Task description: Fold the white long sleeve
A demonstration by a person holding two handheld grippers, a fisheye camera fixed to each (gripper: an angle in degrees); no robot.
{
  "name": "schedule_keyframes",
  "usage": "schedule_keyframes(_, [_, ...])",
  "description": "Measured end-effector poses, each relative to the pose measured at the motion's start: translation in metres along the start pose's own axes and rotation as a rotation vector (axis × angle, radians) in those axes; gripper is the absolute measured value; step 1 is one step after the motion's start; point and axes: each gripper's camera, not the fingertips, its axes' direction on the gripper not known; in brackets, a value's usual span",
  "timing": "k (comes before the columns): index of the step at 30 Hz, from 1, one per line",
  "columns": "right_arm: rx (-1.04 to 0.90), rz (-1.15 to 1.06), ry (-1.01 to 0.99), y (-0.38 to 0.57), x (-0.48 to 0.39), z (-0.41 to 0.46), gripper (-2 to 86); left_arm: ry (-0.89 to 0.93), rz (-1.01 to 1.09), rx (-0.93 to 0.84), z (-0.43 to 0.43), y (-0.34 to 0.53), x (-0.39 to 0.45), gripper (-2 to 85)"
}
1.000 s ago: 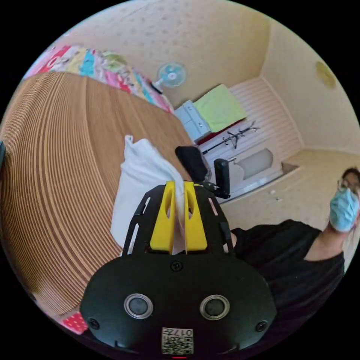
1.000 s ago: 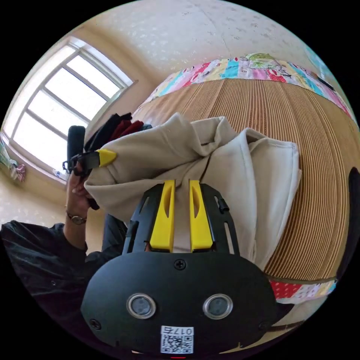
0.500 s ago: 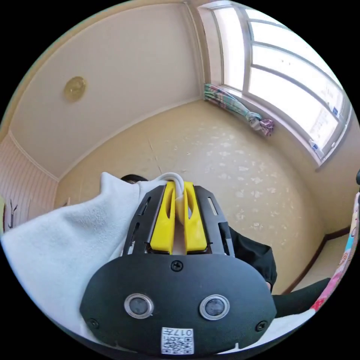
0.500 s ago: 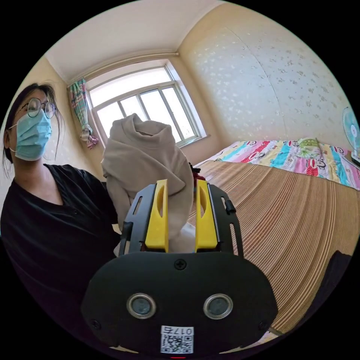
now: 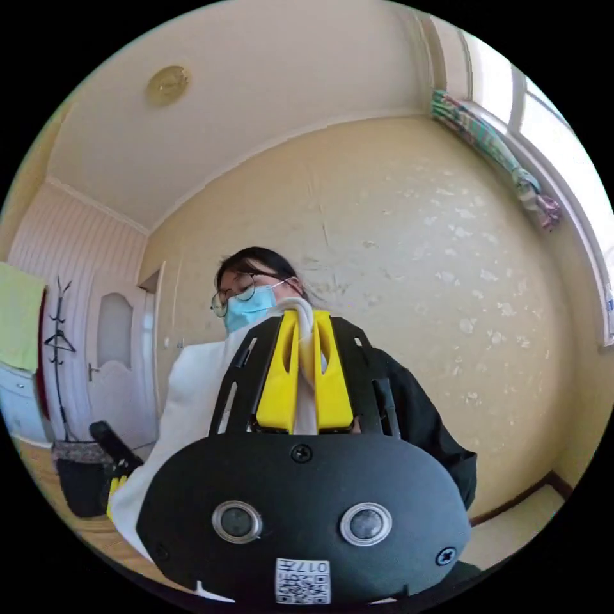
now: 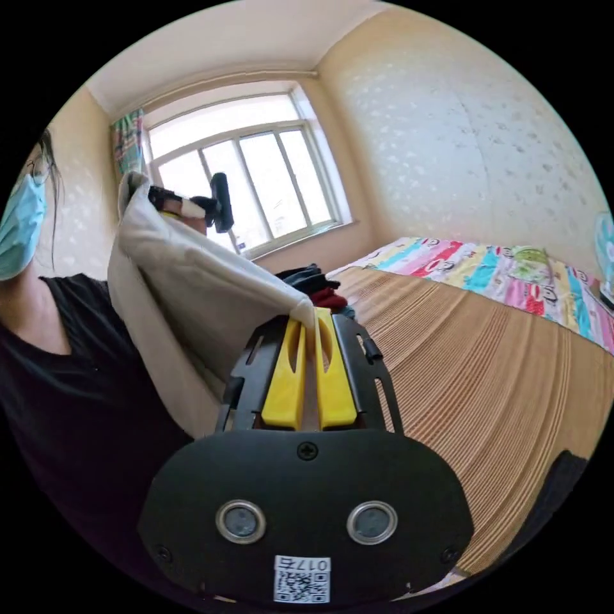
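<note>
The white long sleeve [image 6: 192,288] hangs in the air in front of a person in a black top, stretched between both grippers. My right gripper [image 6: 311,318] is shut on one edge of it, low and near the bed. The cloth rises from there to the left gripper [image 6: 169,208], held high before the window. In the left gripper view, my left gripper [image 5: 306,318] is shut on a rolled white hem, and the white long sleeve [image 5: 185,409] drops down to the right gripper [image 5: 114,495] at the lower left.
A bed with a striped bamboo mat [image 6: 486,371] and a colourful patchwork sheet [image 6: 511,268] lies to the right. A pile of dark and red clothes [image 6: 313,288] sits by the window [image 6: 256,185]. A coat stand [image 5: 57,332] and a door [image 5: 115,358] are behind.
The garment has come up off the mat and now spreads between the grippers. The right jaws, half a second ago wide around a bunch of cloth, now pinch one edge.
</note>
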Motion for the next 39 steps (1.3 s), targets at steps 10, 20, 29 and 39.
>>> schedule_keyframes(10, [0.778, -0.155, 0.331, -0.016, -0.154, -0.13, 4.0, -1.566, 0.057, -0.157, 0.061, 0.01, 0.125, 1.9])
schedule_keyframes(20, [0.661, -0.182, 0.711, -0.105, -0.105, -0.118, 4.2, -1.752, 0.075, -0.108, 0.085, -0.029, -0.006, 2.3])
schedule_keyframes(29, [-0.098, 0.37, 0.418, -0.178, 0.299, 0.079, 7.9, -2.047, -0.604, -0.648, -0.126, 0.077, -0.316, 6.7])
schedule_keyframes(39, [-0.671, 0.392, 0.44, 0.031, 0.299, 0.28, 7.4, -1.676, -1.086, -0.847, -0.082, 0.343, -0.34, 6.3])
